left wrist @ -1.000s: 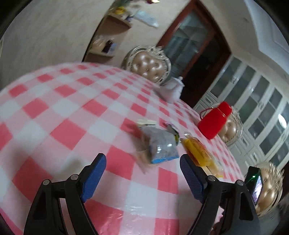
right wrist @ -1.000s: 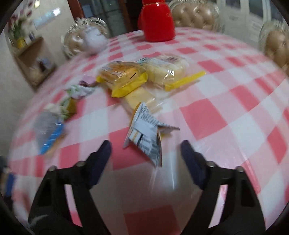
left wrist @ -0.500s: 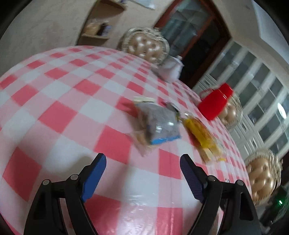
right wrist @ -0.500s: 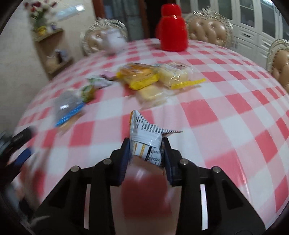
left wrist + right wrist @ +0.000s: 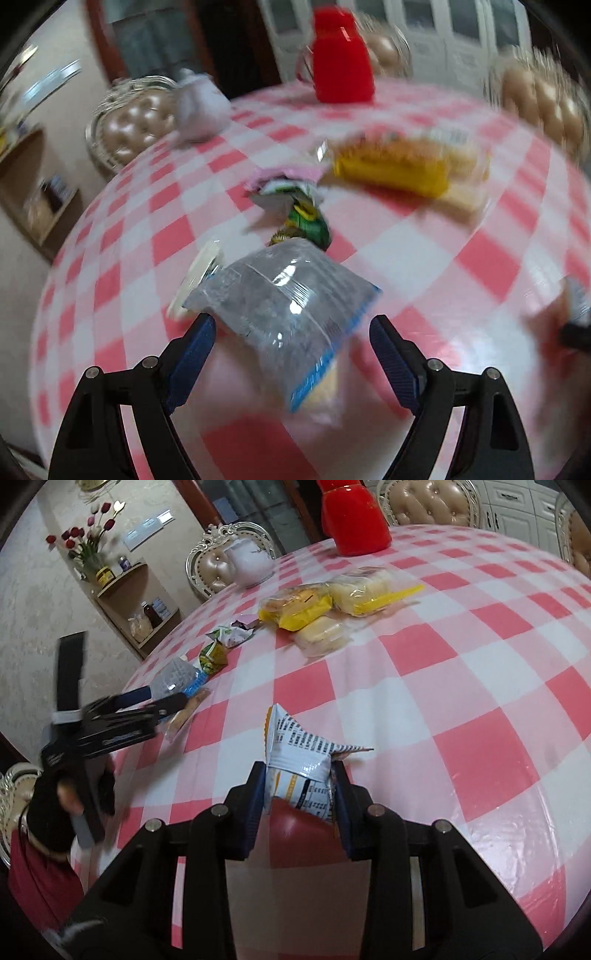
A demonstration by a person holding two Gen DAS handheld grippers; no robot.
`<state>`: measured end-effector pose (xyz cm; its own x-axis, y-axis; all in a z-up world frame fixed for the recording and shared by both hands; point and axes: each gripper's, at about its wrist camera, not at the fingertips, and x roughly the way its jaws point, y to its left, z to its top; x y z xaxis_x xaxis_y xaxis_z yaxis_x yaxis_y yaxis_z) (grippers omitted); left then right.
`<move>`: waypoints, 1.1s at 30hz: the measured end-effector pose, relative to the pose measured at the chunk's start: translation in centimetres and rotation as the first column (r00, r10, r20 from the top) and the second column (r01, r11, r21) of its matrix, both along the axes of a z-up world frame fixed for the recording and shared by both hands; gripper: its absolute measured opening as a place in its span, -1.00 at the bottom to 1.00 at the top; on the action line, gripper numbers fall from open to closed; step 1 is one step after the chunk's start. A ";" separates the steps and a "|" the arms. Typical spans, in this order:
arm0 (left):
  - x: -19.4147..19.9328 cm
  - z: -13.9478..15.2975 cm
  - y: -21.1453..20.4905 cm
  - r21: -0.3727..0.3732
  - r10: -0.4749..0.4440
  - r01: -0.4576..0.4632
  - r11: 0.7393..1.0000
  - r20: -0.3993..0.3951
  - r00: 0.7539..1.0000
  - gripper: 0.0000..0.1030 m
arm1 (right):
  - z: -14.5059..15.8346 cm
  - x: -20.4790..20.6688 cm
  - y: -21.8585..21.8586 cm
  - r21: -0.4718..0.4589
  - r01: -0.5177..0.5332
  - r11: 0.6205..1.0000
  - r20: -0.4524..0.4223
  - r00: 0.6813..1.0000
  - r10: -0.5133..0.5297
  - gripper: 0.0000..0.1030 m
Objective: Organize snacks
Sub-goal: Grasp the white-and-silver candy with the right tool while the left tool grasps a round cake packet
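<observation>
My right gripper (image 5: 299, 801) is shut on a white snack packet with black print (image 5: 299, 771), low over the red-and-white checked table (image 5: 461, 664). My left gripper (image 5: 291, 354) is open, its blue pads on either side of a clear biscuit packet with a blue edge (image 5: 288, 310) and not pressing it. The right wrist view shows that left gripper (image 5: 162, 698) at the left, held by a gloved hand (image 5: 55, 812), with the biscuit packet (image 5: 177, 675) at its tips. Beyond lie a green candy packet (image 5: 306, 221) and yellow cake packets (image 5: 399, 166).
A red jug (image 5: 354, 520) and a white teapot (image 5: 253, 563) stand at the table's far edge. Three cake packets (image 5: 295, 609) and small wrappers (image 5: 231, 635) lie mid-table. Padded chairs (image 5: 214, 565) ring the table, and a corner shelf (image 5: 140, 620) stands by the wall.
My right gripper has closed on the white printed packet. My left gripper has rolled and swept across the table to the clear biscuit packet, which now lies between its open fingers.
</observation>
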<state>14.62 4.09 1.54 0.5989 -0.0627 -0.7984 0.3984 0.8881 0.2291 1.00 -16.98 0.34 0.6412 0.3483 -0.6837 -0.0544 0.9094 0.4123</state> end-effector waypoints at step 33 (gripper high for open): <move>-13.6 1.0 -3.0 -0.195 0.067 -0.065 0.979 0.000 0.998 0.64 | 0.0 0.1 -1.3 0.027 0.066 0.997 -0.022 0.998 -0.065 -0.22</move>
<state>1.00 1.12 2.53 0.6124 -0.1764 -0.7706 0.3362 0.9403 0.0520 1.13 -18.23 0.35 0.6488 0.3251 -0.6880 0.0143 0.8988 0.4381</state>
